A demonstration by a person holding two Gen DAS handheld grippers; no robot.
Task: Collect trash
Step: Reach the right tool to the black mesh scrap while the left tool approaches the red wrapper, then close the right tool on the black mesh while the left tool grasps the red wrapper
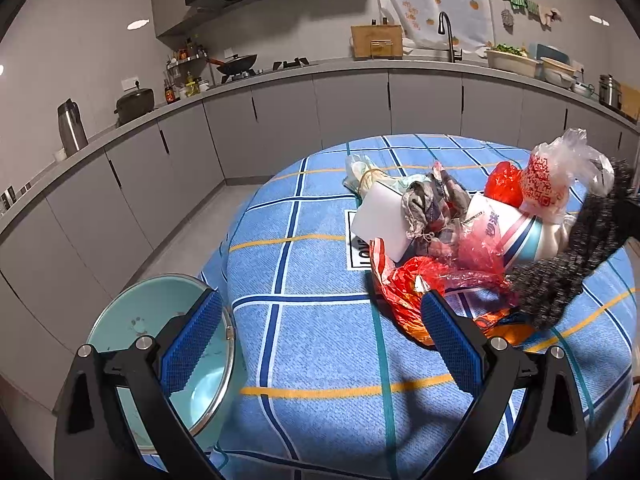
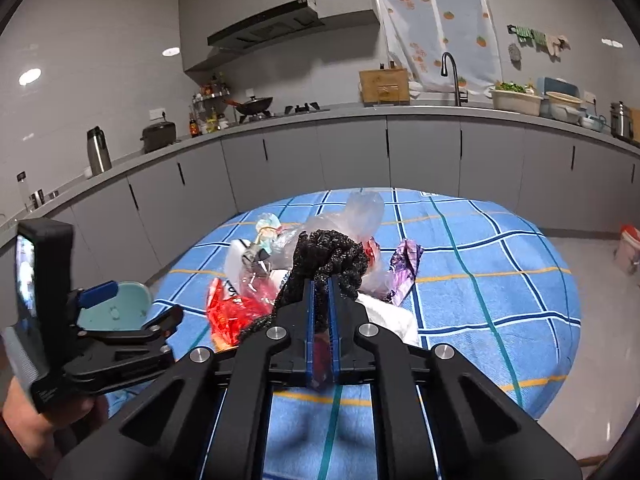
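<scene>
A heap of trash lies on the round table with the blue checked cloth [image 1: 312, 344]: a red plastic bag [image 1: 404, 284], a white box [image 1: 380, 216], a printed paper cup [image 1: 516, 228], a clear bag with red print [image 1: 548, 184] and a purple wrapper [image 2: 406, 268]. My right gripper [image 2: 322, 280] is shut on a black mesh wad [image 2: 332, 256], which stands above the heap; the left wrist view shows the black mesh wad [image 1: 580, 248] at right. My left gripper [image 1: 320, 308] is open over the bare cloth just left of the heap, with nothing between its fingers. The right wrist view has the left gripper [image 2: 132, 304] at left, with a hand [image 2: 24, 416] on it.
A teal bin with a metal rim [image 1: 160, 332] stands on the floor by the table's left edge, under my left finger. Grey kitchen cabinets [image 1: 280, 120] and a worktop with pots run behind. A small pail [image 2: 628, 248] sits on the floor at far right.
</scene>
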